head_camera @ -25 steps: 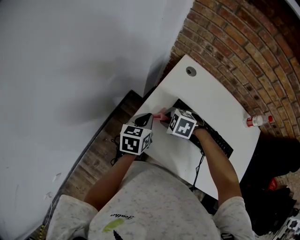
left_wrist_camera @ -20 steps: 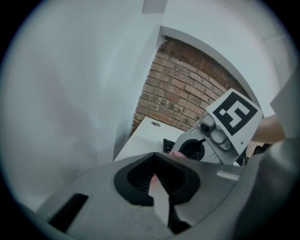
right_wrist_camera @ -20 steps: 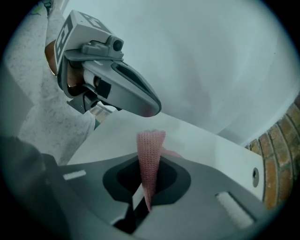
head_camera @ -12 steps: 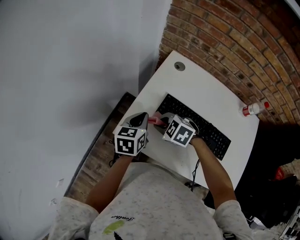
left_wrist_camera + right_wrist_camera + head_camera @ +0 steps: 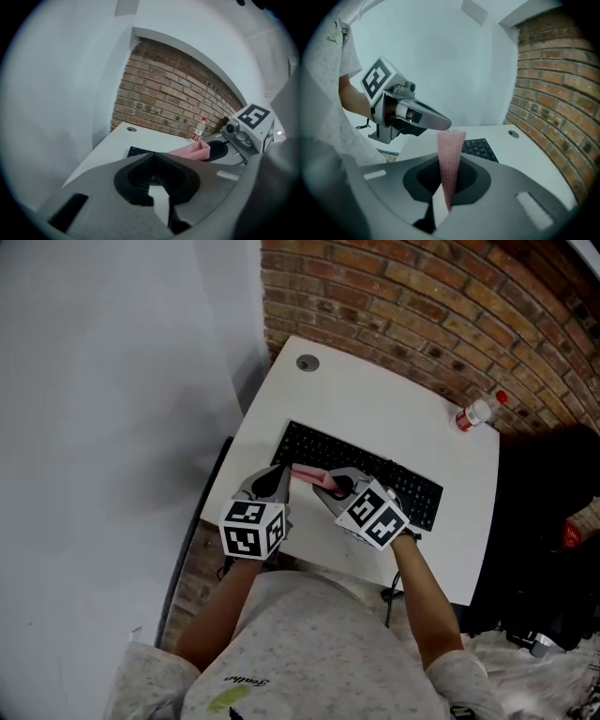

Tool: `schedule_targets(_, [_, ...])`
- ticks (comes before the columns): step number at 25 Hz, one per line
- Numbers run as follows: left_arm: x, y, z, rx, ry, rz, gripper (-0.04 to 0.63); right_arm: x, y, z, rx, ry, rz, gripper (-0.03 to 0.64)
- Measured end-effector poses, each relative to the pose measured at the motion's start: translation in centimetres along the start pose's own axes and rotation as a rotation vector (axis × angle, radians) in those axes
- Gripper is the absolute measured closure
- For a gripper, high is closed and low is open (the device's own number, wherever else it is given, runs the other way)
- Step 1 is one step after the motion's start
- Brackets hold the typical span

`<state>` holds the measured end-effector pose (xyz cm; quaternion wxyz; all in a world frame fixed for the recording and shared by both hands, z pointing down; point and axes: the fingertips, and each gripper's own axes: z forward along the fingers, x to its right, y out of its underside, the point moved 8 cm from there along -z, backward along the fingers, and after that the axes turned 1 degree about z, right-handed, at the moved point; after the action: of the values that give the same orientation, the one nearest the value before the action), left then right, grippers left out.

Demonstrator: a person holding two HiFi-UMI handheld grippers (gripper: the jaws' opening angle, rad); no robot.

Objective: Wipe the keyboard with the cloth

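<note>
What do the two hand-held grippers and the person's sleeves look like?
Both the left gripper and the right gripper have grey bodies tapering to pointed jaws with black pads; each carries a white cube with black square markers. The shirt is light grey, speckled, short-sleeved.

Shows bare tabletop (image 5: pixel 384 409) beyond keyboard (image 5: pixel 323 448); bottle (image 5: pixel 473 413) at far right corner; hemmed by brick wall (image 5: pixel 394 296) behind, white wall (image 5: pixel 103 381) left.

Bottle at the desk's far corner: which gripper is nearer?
Right. The right gripper, holding the cloth, is over the keyboard's near edge; the left gripper is off the keyboard's left end, farther from the bottle.
</note>
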<state>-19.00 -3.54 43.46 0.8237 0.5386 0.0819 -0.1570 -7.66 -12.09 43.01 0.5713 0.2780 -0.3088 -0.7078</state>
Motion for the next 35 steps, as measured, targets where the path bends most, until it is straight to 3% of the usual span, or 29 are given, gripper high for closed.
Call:
schedule_targets(12, [9.2,0.2,2.4,-0.003,0.186,0.128,0.600,0.0,5.9,-12.6,0.224,0.398,0.269,0.592])
schedule_targets(19, [12.9,1.2,2.4,-0.019,0.247,0.205,0.600,-1.3,9.4,-17.1,0.377,0.591,0.462,0.592])
schedule_targets(26, [14.5,2.0,1.9,-0.035,0.272,0.235,0.600,-2.7,11.2,-18.7,0.421,0.651,0.514,0.592])
schedule_targets(35, [16.2,2.9,1.7,-0.055,0.287,0.255,0.599,-3.2,12.4,-19.9,0.432,0.666,0.519,0.592])
